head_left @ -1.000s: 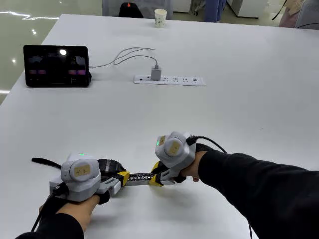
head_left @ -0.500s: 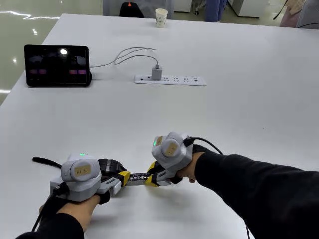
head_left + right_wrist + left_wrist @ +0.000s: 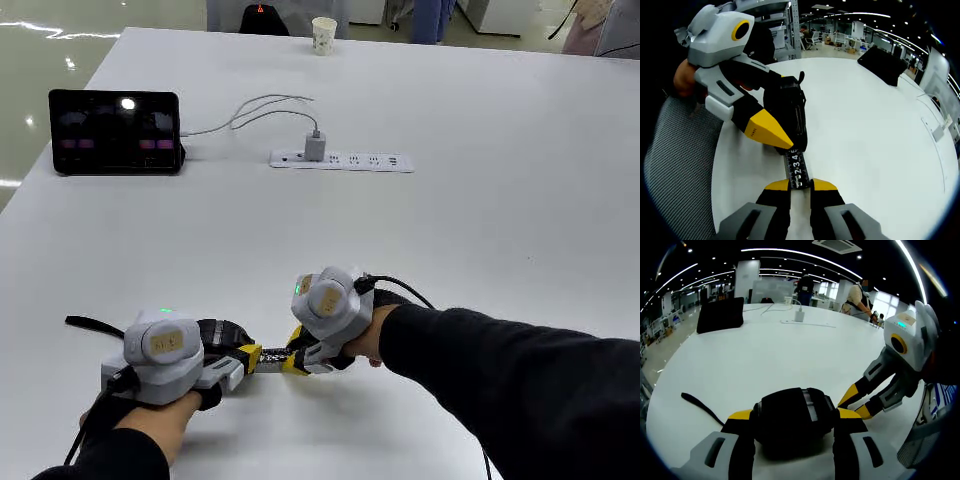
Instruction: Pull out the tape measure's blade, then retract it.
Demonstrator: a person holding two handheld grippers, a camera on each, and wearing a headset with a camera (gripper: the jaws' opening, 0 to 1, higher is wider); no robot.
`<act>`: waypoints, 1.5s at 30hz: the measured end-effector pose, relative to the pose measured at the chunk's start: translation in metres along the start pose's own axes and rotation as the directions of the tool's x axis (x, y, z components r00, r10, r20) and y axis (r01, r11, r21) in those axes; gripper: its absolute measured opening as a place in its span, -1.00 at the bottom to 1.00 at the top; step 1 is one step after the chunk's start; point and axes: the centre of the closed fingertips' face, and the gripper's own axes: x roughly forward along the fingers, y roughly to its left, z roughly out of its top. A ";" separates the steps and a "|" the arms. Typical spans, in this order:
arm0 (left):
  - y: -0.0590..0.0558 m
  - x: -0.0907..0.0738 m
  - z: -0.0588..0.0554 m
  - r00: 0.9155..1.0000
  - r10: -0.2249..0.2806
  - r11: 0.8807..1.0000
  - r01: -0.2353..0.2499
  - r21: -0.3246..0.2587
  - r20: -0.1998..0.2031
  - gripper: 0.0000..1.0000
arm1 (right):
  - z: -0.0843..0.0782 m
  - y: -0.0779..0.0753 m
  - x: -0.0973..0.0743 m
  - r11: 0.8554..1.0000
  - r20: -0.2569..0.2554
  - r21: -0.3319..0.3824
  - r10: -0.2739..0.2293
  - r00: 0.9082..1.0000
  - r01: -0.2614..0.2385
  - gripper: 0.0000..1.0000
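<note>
The black tape measure (image 3: 222,334) lies near the front edge of the white table (image 3: 450,200). My left gripper (image 3: 236,347) is shut on its case (image 3: 790,407), one yellow-tipped jaw on each side. A short length of blade (image 3: 271,355) runs out to the right. In the right gripper view the blade (image 3: 796,169) shows the numbers 2, 3 and 4, and my right gripper (image 3: 800,184) is shut on its end. My right gripper (image 3: 294,362) sits close to the case. The case's black strap (image 3: 700,407) trails off to the left.
A dark tablet (image 3: 113,132) stands at the back left. A white power strip (image 3: 345,160) holds a charger (image 3: 313,148) with a cable running to the tablet. A paper cup (image 3: 322,36) stands at the far edge. A person's sleeves reach in from the bottom.
My right gripper has moved left toward the case with the blade end in it, and the exposed blade has become shorter. My left gripper has stayed in place on the case.
</note>
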 end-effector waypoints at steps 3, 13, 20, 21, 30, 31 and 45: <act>0.000 0.000 0.000 1.000 0.000 1.000 0.000 0.000 0.000 0.16 | 0.003 0.001 0.002 1.000 0.003 -0.006 0.000 1.000 0.000 -0.78; 0.001 0.001 0.001 1.000 0.000 1.000 0.000 -0.002 0.001 0.16 | 0.009 0.002 0.004 1.000 0.021 -0.005 0.001 1.000 -0.001 -0.78; 0.001 0.001 0.001 1.000 0.000 1.000 0.000 -0.004 0.002 0.16 | 0.013 0.003 0.008 1.000 0.027 -0.011 0.005 1.000 -0.004 -0.78; 0.001 0.001 0.001 1.000 0.000 1.000 0.000 -0.004 0.002 0.16 | 0.014 0.003 0.009 1.000 0.027 -0.010 0.005 1.000 -0.005 -0.78; 0.000 0.000 0.001 1.000 -0.003 1.000 0.003 -0.006 0.001 0.16 | 0.018 0.005 0.012 1.000 0.032 -0.010 0.008 0.999 -0.008 -0.78; 0.000 0.000 0.001 1.000 -0.003 1.000 0.003 -0.007 0.001 0.16 | 0.019 0.005 0.012 1.000 0.034 -0.010 0.010 0.999 -0.010 -0.78; 0.000 0.000 0.000 1.000 -0.003 1.000 0.003 -0.009 0.004 0.16 | 0.026 0.008 0.019 1.000 0.039 -0.025 0.014 0.999 -0.013 -0.78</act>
